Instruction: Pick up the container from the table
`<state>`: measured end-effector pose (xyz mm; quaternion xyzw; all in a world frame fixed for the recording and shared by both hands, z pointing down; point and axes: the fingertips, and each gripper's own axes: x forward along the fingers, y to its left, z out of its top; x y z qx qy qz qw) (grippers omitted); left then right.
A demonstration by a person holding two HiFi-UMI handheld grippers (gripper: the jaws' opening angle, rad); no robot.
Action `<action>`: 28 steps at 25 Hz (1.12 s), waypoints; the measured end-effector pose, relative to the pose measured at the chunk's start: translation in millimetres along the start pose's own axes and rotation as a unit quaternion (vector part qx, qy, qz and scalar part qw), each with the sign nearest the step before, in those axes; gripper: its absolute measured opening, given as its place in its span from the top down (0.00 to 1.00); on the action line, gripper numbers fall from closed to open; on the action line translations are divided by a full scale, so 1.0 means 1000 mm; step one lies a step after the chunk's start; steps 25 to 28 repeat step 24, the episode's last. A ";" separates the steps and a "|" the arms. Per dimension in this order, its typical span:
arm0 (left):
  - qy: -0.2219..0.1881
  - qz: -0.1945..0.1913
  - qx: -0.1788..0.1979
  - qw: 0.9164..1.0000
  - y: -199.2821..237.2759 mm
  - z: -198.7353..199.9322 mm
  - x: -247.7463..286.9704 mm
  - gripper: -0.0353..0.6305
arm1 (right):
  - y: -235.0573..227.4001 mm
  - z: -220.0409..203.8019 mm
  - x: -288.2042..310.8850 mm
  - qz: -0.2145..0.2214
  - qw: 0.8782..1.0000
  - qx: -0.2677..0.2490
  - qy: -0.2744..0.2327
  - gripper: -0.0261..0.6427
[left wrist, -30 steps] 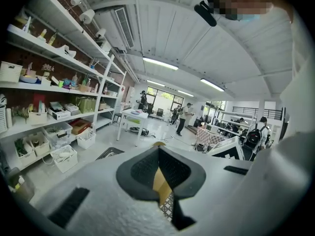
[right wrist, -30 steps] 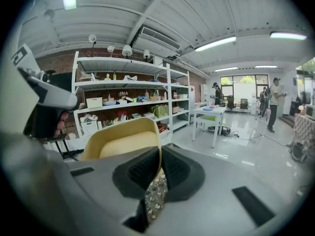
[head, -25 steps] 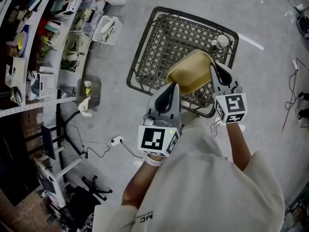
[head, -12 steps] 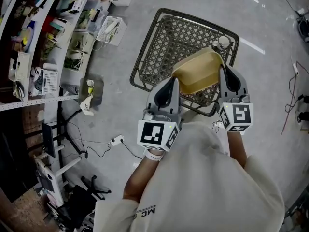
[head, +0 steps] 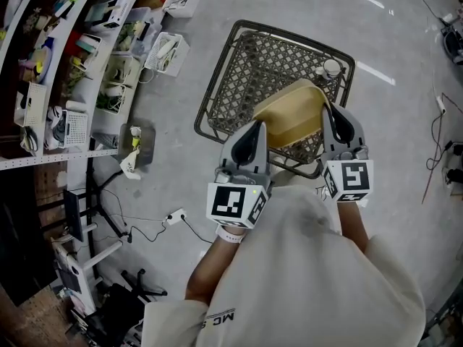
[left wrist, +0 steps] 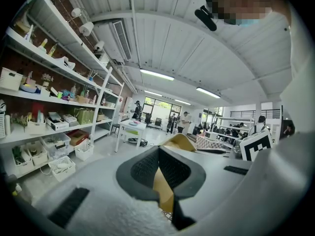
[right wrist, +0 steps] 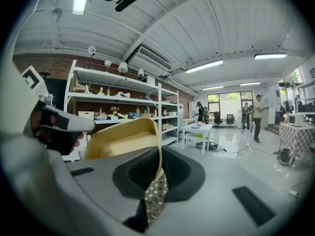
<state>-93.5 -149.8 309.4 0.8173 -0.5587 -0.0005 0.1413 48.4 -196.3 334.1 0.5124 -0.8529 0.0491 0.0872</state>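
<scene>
A tan rectangular container (head: 291,116) hangs in the air above a dark lattice-top table (head: 239,63), held between both grippers. My left gripper (head: 253,140) is shut on its near-left rim, which shows as a thin tan edge (left wrist: 162,191) between the jaws. My right gripper (head: 337,126) is shut on the right rim; the container's tan wall (right wrist: 123,141) fills the space left of the jaws, and the patterned tabletop (right wrist: 155,196) shows below them.
A small round white-lidded jar (head: 330,68) stands at the table's far right corner. Shelves of bins and clutter (head: 65,63) line the left side. Cables and a power strip (head: 173,213) lie on the grey floor. Several people stand far off in the hall (right wrist: 256,111).
Both grippers and the container have shifted slightly toward me and to the left, staying lifted above the table. Grips on both rims are unchanged.
</scene>
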 end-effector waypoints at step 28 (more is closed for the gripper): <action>0.005 -0.004 0.004 1.000 -0.004 -0.002 0.007 0.93 | -0.002 0.003 -0.002 0.000 1.000 -0.003 -0.009 0.92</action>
